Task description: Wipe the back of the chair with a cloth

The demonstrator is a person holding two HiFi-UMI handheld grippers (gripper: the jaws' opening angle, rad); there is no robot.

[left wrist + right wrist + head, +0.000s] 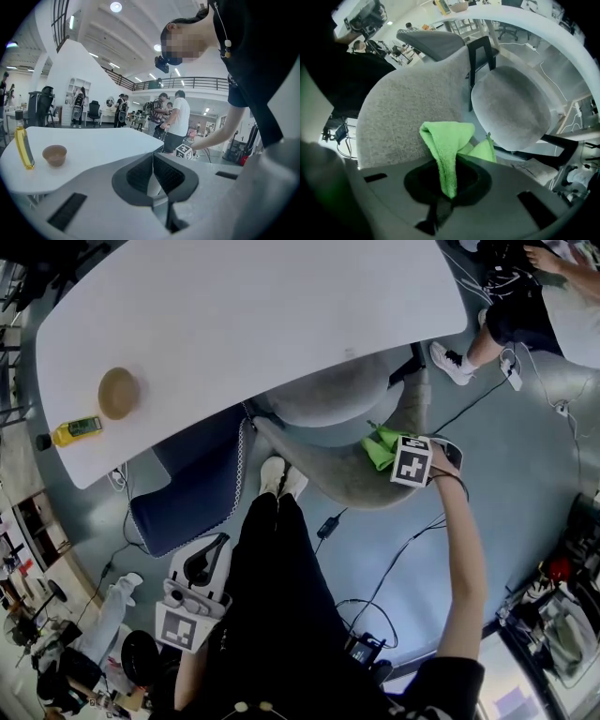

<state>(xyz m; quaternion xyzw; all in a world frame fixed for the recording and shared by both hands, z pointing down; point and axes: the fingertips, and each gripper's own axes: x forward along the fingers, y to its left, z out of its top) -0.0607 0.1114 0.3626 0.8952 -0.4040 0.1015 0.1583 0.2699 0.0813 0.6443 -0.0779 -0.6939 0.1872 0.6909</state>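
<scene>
"What's on the table?"

"My white table (253, 306) holds a brown bowl (118, 393) toward its 9 o'clock end. A yellow bottle (78, 430) stands just beside the bowl, at its 8 o'clock."

"And the floor?"

"The floor (525, 484) is grey. The chair (323, 404) stands at my 12 o'clock, and black cables (329, 525) trail at 4 o'clock."

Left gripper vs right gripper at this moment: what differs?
The left gripper is shut on nothing; the right gripper is shut on the green cloth. The left gripper is held beside the person's leg, facing the table; the right gripper is at the chair back. Shared: both shut, and each carries a marker cube.
</scene>
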